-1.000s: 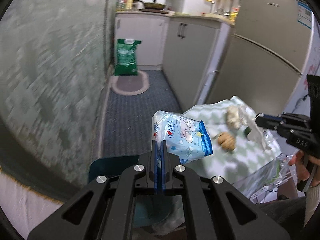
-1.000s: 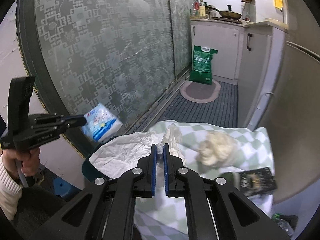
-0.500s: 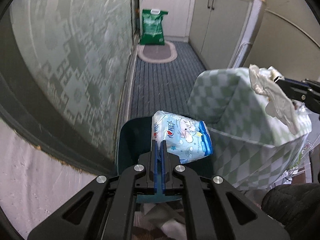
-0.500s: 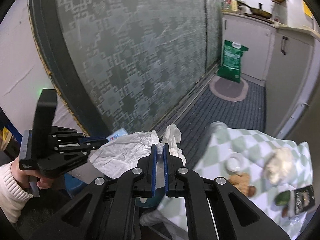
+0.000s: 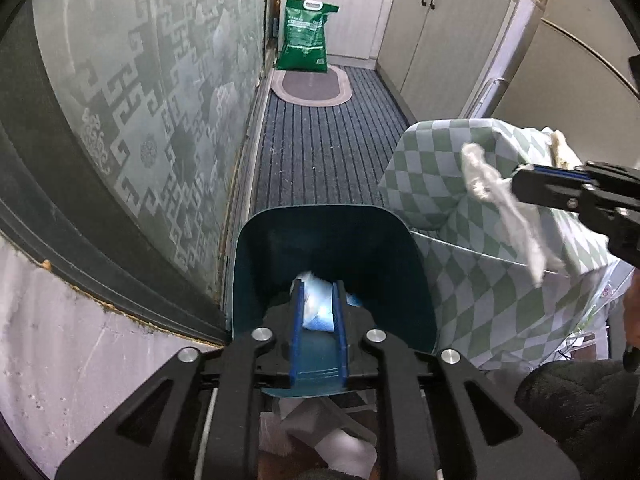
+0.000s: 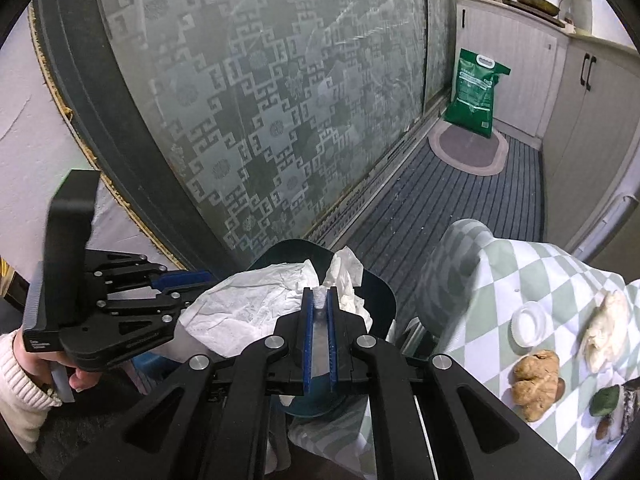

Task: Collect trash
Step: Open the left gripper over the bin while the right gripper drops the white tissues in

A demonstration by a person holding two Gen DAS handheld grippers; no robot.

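Left gripper (image 5: 318, 300): held over the mouth of the dark teal plastic waste bin (image 5: 280, 248); its jaws have just been opening and stand a narrow gap apart.
Packet: the pale blue and white plastic snack packet (image 5: 316, 308) is seen between the left blue fingers (image 5: 295, 320), inside the bin; whether the pads press it cannot be told.
Right gripper (image 6: 319, 300): jaws closed narrowly on a crumpled white paper tissue (image 6: 256, 304); a tuft shows between the fingertips, the rest spreads toward 10 o'clock over the bin (image 6: 384, 300).
Right gripper, left view: seen at 3 o'clock (image 5: 524, 176), with the tissue (image 5: 504, 208) hanging from it, above the green and white checked tablecloth (image 5: 440, 160).
Edges: the bin stands between the patterned frosted glass door (image 5: 160, 100) at 9 o'clock and the cloth's draped corner at 3 o'clock, close to both.
Open room: grey striped floor matting (image 5: 320, 152) runs toward 12 o'clock to a green sack (image 5: 306, 36).
Table: a brown lumpy scrap (image 6: 536, 376) and a white lump (image 6: 604, 332) lie at 4 o'clock in the right view.
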